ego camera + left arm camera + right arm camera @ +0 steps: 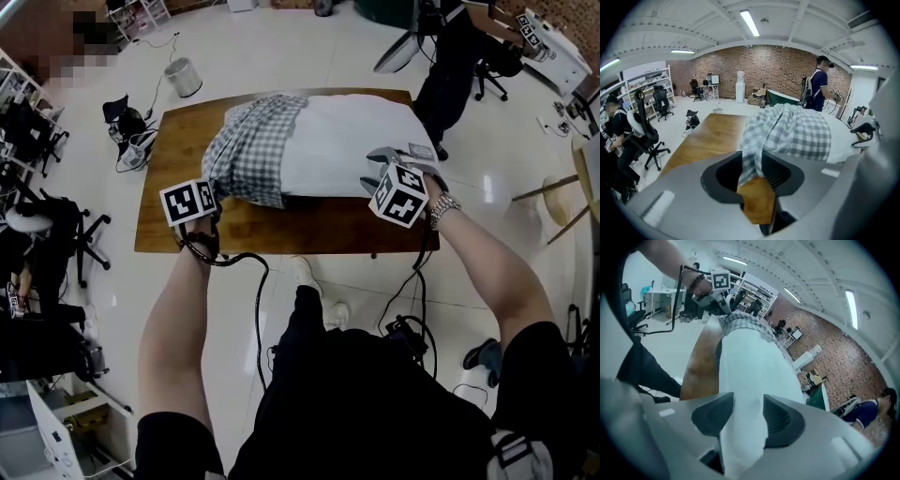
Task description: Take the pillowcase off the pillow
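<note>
left gripper (751, 169): part open, checked pillowcase (251, 150) edge hangs loose between jaws | right gripper (747, 416): wider, white pillow (356, 141) end fills the gap, looks pinched, hard to confirm | pillow on table (178, 141), case bunched over its end at left gripper

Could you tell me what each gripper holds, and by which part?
Left gripper: jaws apart around the checked pillowcase edge, not pinching it. Right gripper: jaws astride a corner of the white pillow, which fills the gap; firm grip cannot be told.
</note>
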`<action>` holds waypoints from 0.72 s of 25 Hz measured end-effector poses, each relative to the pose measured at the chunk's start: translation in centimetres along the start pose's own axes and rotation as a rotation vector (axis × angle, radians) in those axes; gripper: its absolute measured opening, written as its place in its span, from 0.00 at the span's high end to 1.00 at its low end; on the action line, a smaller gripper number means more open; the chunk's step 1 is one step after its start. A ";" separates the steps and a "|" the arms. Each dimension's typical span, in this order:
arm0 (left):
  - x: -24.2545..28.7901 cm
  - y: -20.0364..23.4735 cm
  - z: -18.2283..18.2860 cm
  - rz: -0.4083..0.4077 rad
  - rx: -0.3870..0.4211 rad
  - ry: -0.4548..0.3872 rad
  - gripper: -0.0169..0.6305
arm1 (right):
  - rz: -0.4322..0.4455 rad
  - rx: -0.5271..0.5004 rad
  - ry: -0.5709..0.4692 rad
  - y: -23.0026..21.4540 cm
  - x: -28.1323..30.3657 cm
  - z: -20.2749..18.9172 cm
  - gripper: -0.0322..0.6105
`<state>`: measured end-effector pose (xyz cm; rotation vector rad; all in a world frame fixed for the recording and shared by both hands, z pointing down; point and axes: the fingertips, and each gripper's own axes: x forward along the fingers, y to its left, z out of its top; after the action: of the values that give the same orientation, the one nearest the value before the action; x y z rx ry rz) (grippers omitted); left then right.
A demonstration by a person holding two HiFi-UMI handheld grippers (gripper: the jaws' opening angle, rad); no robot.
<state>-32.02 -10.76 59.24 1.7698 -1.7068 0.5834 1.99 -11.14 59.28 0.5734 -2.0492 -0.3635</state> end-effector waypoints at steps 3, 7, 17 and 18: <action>-1.5 -0.4 1.5 0.017 0.028 -0.057 0.77 | 0.031 0.034 -0.051 0.3 -1.5 1.7 0.63; -3.0 -2.4 2.6 -0.001 0.084 -0.096 0.77 | 0.017 0.062 -0.087 0.6 -2.7 2.9 0.63; -5.2 -9.5 7.0 -0.143 0.279 -0.113 0.77 | -0.031 0.072 -0.103 -1.5 -5.3 6.0 0.63; -5.4 -10.3 7.6 -0.165 0.299 -0.110 0.76 | -0.031 0.073 -0.102 -1.8 -5.4 6.3 0.63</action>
<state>-22.89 -12.18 48.88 2.1651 -1.5889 0.7082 -0.57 -9.61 51.34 0.6431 -2.1610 -0.3436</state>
